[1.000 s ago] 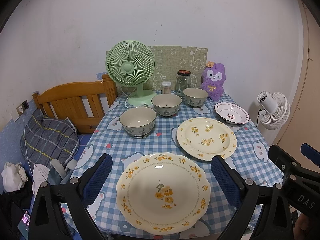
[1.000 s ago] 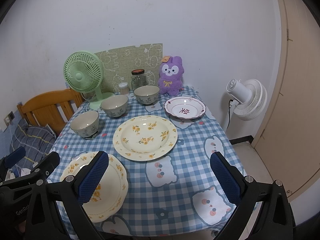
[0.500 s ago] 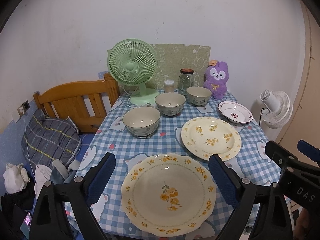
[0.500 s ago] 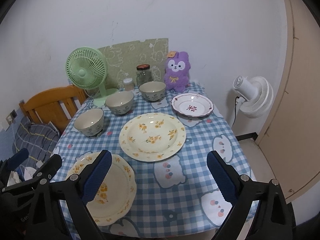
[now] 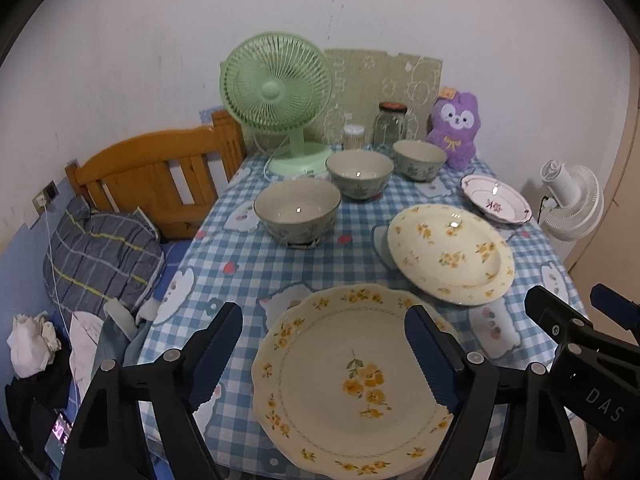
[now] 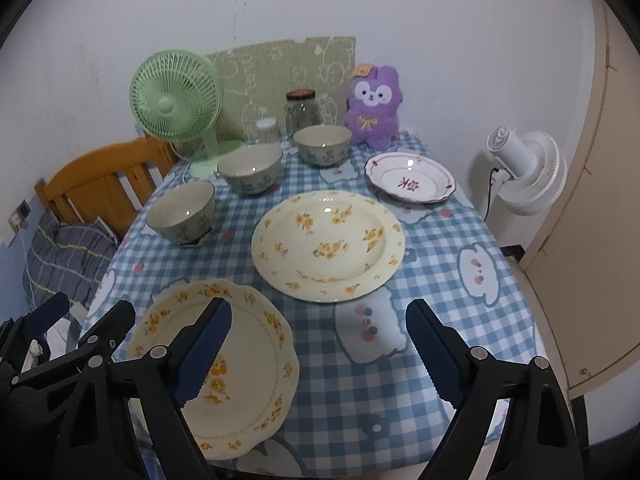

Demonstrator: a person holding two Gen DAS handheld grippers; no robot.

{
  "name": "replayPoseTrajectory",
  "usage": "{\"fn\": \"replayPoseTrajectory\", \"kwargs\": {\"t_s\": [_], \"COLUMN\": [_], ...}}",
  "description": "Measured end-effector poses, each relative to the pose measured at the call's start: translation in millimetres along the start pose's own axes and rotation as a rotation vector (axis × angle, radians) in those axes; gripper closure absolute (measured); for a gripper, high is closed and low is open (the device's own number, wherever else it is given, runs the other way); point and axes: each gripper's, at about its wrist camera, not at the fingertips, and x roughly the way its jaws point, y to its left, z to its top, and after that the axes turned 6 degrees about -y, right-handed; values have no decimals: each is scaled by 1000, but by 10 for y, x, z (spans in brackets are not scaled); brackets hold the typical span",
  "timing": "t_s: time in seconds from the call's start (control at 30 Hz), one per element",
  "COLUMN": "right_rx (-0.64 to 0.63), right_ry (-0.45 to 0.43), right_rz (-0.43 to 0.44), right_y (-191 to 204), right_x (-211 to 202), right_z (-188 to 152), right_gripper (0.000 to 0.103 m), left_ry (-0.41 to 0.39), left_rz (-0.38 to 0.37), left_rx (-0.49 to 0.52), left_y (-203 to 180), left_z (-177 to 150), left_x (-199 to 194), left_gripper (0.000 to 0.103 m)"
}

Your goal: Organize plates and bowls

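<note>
Both grippers now lower, nearer bench. Left gripper [image 5: 324, 356] and right gripper [image 6: 316, 354]: jaws just narrowed, still wide, empty; scalloped plate [image 5: 352, 380] beneath left jaws.

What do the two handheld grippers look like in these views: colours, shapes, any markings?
Both are alike. The left gripper and right gripper each have a matte black angular frame with silver bolt heads and two dark blue fingers with ribbed inner faces. The body of the right one, seen from the left wrist view, bears the white letters "DAS". No cables or sleeves show.
</note>
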Motion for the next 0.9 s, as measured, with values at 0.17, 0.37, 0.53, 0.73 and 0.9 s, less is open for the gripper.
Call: {"fn": "replayPoseTrajectory", "kwargs": {"t_s": [0.17,0.37,0.53,0.73,0.9], "right_rx": [-13,-18,-36,-44,-41], "right_ry": [45,90,134,185,223], "right_rz": [5,9,19,14,-7], "right_y": [105,225,347,436,460], "right_x": [247,533,737,948,1076], "right_z": [-73,-153,-233,-348,-423], "right_gripper": [15,16,18,18,21], "left_ry": [54,123,163,219,261], "left_rz": [8,19,17,13,9], "left_rx": [-8,-11,-2,-11,-15], "left_y": [80,164,226,295,368], "left_z": [-73,-195,-299,-418,-486], "left_x": [212,462,659,858,1010], "left_gripper": [20,21,21,22,27]}}
